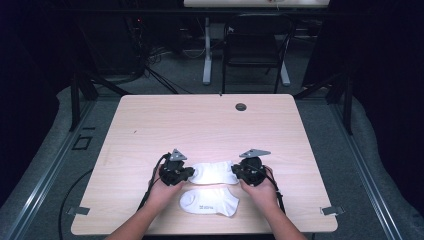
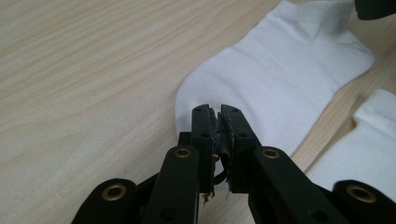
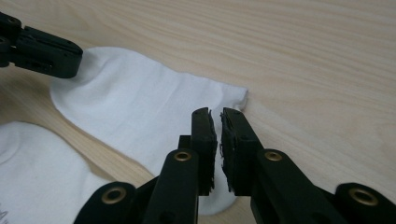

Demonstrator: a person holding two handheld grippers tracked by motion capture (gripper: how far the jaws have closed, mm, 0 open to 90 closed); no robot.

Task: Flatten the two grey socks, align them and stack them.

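Two white ankle socks lie flat on the wooden table (image 1: 200, 125). The far sock (image 1: 215, 172) stretches between my two grippers. The near sock (image 1: 210, 201), with small grey print, lies just in front of it. My left gripper (image 1: 187, 172) is at the far sock's toe end, jaws shut over the fabric (image 2: 280, 70) with no cloth seen between them (image 2: 218, 112). At the cuff end is my right gripper (image 1: 239, 172), its jaws pressed nearly together above the sock (image 3: 140, 107), and nothing shows in the thin gap (image 3: 218, 114). The near sock also shows beside each gripper (image 2: 369, 140) (image 3: 37, 168).
A round cable hole (image 1: 241, 106) sits near the table's far edge. A black chair (image 1: 255, 45) and a white desk leg (image 1: 207, 55) stand on the floor beyond. Bare wood stretches behind the socks and to both sides.
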